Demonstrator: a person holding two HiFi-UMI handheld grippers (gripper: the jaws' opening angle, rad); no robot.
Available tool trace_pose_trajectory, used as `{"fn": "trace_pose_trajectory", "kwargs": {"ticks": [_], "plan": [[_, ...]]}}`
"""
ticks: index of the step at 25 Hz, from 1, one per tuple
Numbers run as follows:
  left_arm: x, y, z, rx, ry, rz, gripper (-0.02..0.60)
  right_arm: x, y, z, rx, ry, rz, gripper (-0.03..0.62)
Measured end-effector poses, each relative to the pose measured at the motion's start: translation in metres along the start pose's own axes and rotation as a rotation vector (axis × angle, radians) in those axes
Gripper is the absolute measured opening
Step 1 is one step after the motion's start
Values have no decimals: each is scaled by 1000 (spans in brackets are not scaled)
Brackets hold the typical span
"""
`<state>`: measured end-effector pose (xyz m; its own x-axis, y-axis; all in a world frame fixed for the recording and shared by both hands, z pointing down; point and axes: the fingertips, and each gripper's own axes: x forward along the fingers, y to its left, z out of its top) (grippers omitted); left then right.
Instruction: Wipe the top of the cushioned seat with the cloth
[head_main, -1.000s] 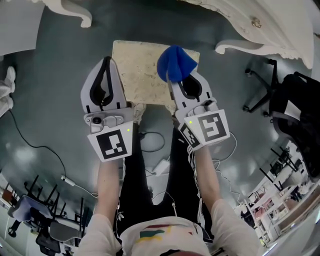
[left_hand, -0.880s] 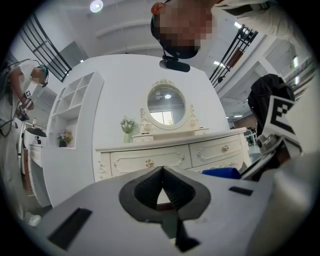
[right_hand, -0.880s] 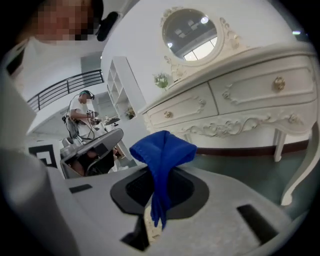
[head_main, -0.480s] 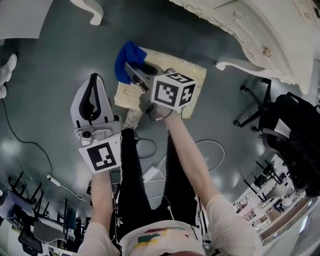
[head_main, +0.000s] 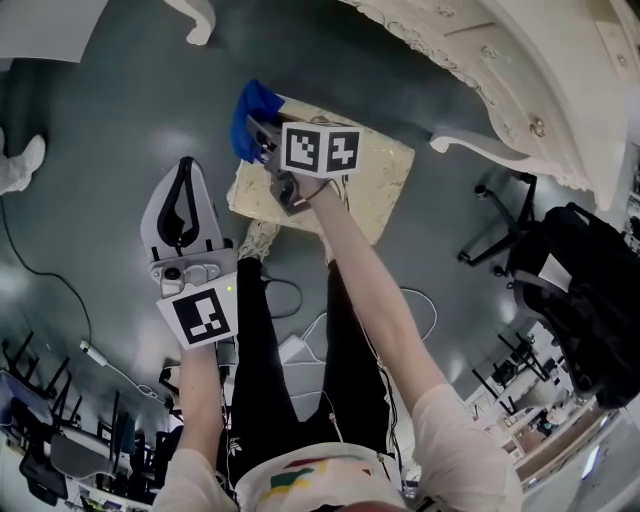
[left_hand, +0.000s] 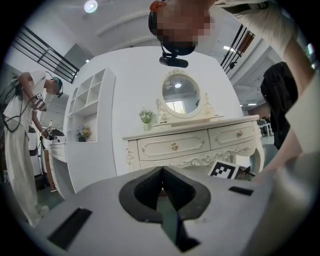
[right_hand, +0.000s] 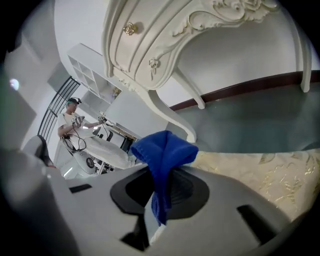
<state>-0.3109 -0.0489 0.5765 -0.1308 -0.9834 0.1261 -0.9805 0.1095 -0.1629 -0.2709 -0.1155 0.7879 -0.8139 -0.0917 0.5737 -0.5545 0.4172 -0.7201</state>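
The cushioned seat is a cream square pad with gold pattern, lying ahead of my feet. My right gripper reaches across it to its far left corner, shut on the blue cloth, which bunches past the seat's edge. In the right gripper view the blue cloth stands pinched between the jaws of the right gripper, with the seat just beyond. My left gripper hangs over the floor left of the seat, jaws closed on nothing; the left gripper points at a dresser.
A white carved dresser stands beyond the seat at upper right, one leg close to the seat's right side. A black office chair is at right. Cables lie on the grey floor by my feet. Another person stands far left.
My right gripper has swept the cloth from the seat's far right corner across to its far left corner, turning leftward. The left gripper has drifted slightly down and left, still shut.
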Motion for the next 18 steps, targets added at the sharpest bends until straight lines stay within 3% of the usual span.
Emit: {"fn": "trace_pose_trajectory", "kwargs": {"ticks": [7, 18], "plan": [[0, -6, -9, 9, 33, 4, 5, -2, -26, -4, 0, 39, -63, 35], [4, -43, -9, 31, 41, -47, 5, -37, -59, -2, 11, 27, -92, 35]]}}
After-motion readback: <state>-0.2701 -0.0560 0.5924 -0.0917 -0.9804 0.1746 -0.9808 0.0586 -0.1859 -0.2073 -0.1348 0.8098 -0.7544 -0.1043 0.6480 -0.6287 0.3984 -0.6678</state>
